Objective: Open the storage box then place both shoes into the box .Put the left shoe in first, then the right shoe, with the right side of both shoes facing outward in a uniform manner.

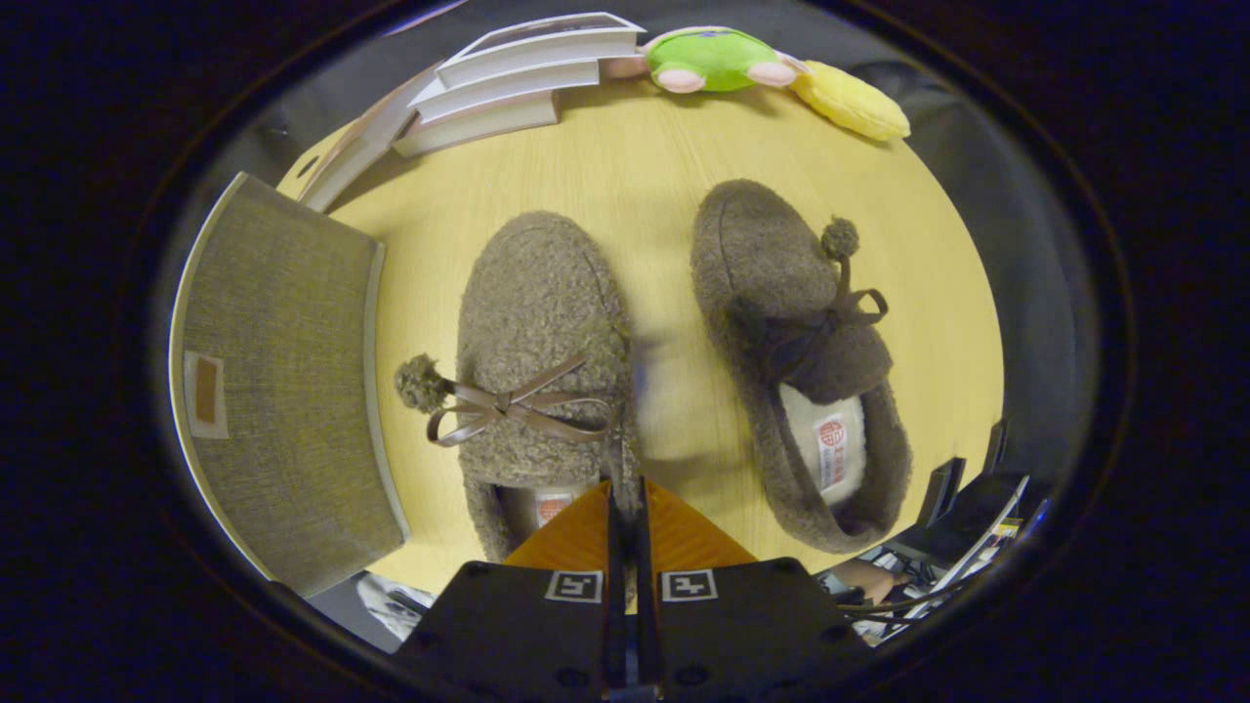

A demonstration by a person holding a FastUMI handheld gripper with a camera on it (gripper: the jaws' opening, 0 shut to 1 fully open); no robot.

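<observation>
Jaws of gripper [625, 493] together, nothing clamped. Left fuzzy grey-brown slipper w/ bow [542, 342] just ahead, heel nearest, long axis running away from them. Right slipper [791, 351] alongside on yellow worktop [645, 166]. Grey fabric storage box [283, 381] left of both, lid closed.

Claw [625, 488] pointing downward, fingers pressed together, almost no gap.

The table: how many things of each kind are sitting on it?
Slippers: 2, left and right
Storage box: 1
Books: 3, stacked
Plush toys: 2, green and yellow
Total: 8
</observation>
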